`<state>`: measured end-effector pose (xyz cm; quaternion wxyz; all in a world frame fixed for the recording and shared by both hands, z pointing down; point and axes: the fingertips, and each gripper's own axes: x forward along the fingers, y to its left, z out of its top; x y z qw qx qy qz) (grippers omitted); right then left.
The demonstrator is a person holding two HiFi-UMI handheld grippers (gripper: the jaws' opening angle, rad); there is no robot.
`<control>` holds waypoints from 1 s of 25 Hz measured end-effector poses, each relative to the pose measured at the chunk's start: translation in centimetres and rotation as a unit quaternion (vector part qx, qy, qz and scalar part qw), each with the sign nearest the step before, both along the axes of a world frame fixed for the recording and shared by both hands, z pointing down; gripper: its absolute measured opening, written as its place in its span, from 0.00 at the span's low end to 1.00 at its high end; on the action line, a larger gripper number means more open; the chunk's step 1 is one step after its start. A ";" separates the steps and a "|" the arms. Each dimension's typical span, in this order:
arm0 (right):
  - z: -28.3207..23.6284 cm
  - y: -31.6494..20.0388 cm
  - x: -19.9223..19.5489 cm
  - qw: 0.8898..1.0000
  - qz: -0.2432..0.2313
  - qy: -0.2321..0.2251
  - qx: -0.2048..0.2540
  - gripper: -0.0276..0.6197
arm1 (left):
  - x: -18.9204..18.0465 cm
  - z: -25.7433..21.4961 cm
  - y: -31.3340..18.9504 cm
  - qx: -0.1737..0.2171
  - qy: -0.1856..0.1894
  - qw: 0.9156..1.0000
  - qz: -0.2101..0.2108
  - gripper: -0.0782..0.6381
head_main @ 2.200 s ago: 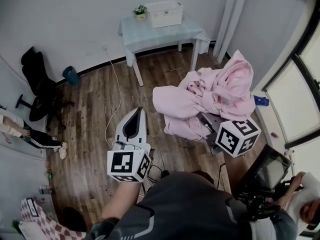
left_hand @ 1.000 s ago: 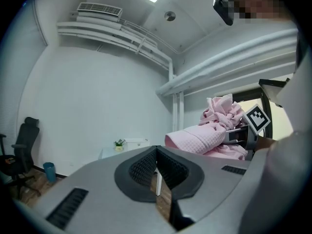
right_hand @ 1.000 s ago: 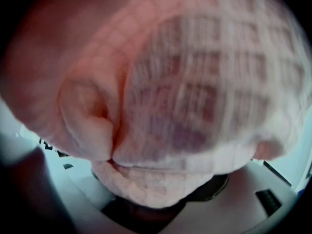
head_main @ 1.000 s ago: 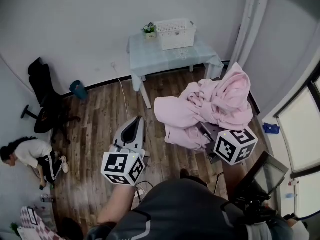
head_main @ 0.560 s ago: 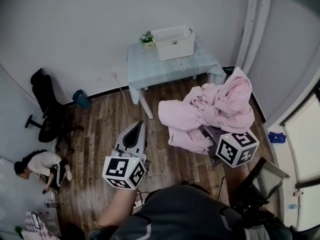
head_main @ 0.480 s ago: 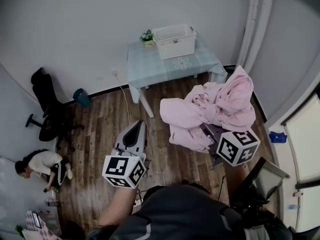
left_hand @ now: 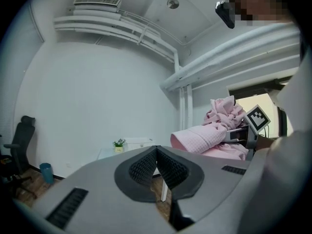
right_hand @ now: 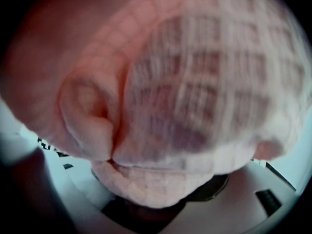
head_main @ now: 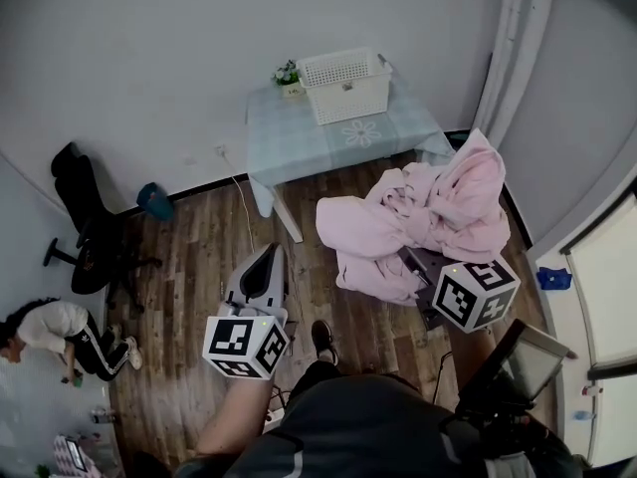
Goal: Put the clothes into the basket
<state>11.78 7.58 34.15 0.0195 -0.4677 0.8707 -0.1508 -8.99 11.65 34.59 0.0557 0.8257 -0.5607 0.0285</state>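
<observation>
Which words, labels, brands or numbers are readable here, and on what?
No readable text anywhere.
Cubes on left gripper and right gripper: square patterns only, no letters.
Plant pot by the basket: any label too small to read.
Pink clothes: no tag visible.

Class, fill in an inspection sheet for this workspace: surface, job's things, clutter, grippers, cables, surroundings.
Surface: table with pale blue cloth, against the wall.
Job's things: white basket on the table; pink clothes aloft, not in it.
Clutter: small potted plant beside the basket.
Grippers: left gripper shut, empty; right gripper clamped on the clothes.
Cables: white cable on the wood floor.
Surroundings: black chair, blue bin, a person crouching.
</observation>
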 end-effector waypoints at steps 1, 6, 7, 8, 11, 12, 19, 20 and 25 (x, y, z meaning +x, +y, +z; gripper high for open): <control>-0.2 -1.3 -0.8 1.000 0.001 0.004 0.000 0.55 | -0.8 0.1 -1.5 -0.001 0.004 1.000 0.000 0.12; -0.9 -4.8 -3.0 1.000 0.010 0.020 -0.002 0.55 | -2.8 -0.3 -6.1 0.001 0.018 1.000 0.012 0.12; -1.1 -5.5 -3.5 1.000 0.011 0.023 0.000 0.55 | -3.3 -0.5 -7.0 0.004 0.019 1.000 0.013 0.12; -1.3 -6.3 -4.0 1.000 0.012 0.024 0.002 0.55 | -3.9 -0.8 -7.7 0.008 0.019 1.000 0.014 0.12; -1.3 -7.3 -4.6 1.000 0.018 0.022 0.005 0.55 | -4.5 -0.7 -9.0 0.011 0.020 1.000 0.017 0.12; -1.2 -7.3 -4.6 1.000 0.019 0.020 0.005 0.55 | -4.5 -0.6 -9.1 0.012 0.021 1.000 0.019 0.12; -1.5 -7.8 -5.0 0.999 0.031 0.028 0.017 0.55 | -4.8 -0.8 -10.2 0.025 0.023 0.999 0.034 0.12; -1.5 -8.9 -5.7 0.999 0.034 0.028 0.016 0.55 | -5.6 -0.7 -11.3 0.024 0.023 0.999 0.035 0.12; -1.0 -14.9 -10.0 0.998 0.043 0.039 0.001 0.55 | -10.0 0.3 -17.1 0.012 0.034 0.998 0.045 0.12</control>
